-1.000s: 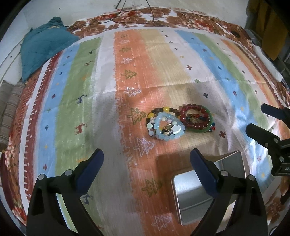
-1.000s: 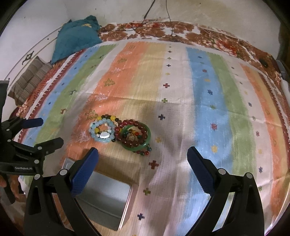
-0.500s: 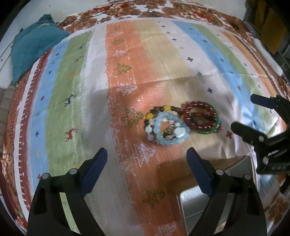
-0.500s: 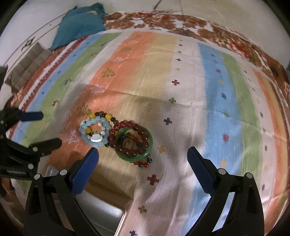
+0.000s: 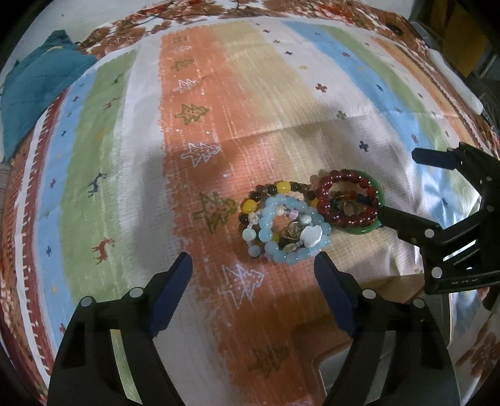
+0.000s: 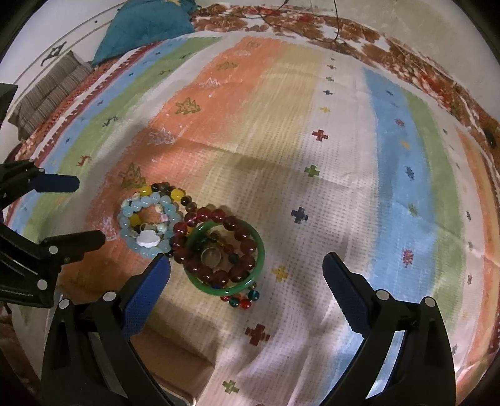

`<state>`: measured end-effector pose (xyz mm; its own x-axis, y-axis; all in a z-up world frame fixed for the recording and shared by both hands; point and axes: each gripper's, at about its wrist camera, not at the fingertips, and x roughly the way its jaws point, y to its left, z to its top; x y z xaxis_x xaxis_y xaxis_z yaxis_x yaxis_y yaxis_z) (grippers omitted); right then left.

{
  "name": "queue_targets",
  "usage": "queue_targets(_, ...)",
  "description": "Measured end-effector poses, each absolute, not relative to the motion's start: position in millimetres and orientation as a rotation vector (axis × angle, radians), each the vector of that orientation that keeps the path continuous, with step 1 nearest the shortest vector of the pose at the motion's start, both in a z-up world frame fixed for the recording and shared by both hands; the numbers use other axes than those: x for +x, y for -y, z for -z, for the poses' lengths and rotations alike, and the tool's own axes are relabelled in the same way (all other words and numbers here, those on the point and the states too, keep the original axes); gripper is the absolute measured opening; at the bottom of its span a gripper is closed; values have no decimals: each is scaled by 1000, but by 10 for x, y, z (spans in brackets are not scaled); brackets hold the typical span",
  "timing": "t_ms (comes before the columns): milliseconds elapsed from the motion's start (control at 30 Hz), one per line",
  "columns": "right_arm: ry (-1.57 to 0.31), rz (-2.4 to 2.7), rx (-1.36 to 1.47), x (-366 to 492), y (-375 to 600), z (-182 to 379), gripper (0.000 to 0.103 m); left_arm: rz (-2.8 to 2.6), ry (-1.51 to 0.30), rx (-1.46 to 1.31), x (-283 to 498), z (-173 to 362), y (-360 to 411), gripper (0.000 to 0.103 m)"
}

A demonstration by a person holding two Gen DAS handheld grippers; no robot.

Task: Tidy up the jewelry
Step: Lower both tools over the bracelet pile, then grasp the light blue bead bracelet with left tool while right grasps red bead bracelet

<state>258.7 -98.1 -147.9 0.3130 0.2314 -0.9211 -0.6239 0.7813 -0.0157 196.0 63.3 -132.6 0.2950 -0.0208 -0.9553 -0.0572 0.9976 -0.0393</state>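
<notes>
A pile of bracelets lies on the striped cloth: a light blue bead bracelet (image 5: 290,231) (image 6: 147,225) with a white flower charm, a brown and yellow bead one (image 5: 275,190) (image 6: 168,193), a dark red bead one (image 5: 343,200) (image 6: 215,246) and a green bangle (image 5: 359,229) (image 6: 228,287). My left gripper (image 5: 253,271) is open and empty, just short of the blue bracelet. My right gripper (image 6: 247,268) is open and empty, its jaws either side of the green bangle, above it. A metal tin (image 5: 390,374) sits near the front edge.
A teal cushion (image 5: 34,90) (image 6: 143,25) and a striped pillow (image 6: 47,93) lie at the far left of the bed. Cables (image 6: 312,18) run across the floral border at the back.
Both grippers have moved forward and down toward the bracelet pile, which now looks larger. The tin has slid mostly out of both views. Both stay open.
</notes>
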Motion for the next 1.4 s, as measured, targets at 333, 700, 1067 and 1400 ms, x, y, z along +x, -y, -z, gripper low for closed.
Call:
queue_targets(333, -1126, -605, -442, 2716, 890, 1598, 99, -24, -1294, -78, 2121, 1466, -690, 63)
queue_targets(700, -1126, -635, -461, 2762, 776, 1644, 84, 10, -1304, -62, 2201, 1508, -620, 42)
queue_targets(1067, -1153, -670, -496, 2760, 683, 1763, 61, -5, -1337, -49, 2245, 1590, -579, 24)
queue_targets(1400, -1151, -698, -526, 2757, 576, 1793, 45, -24, -1354, -33, 2359, 1656, -549, 18)
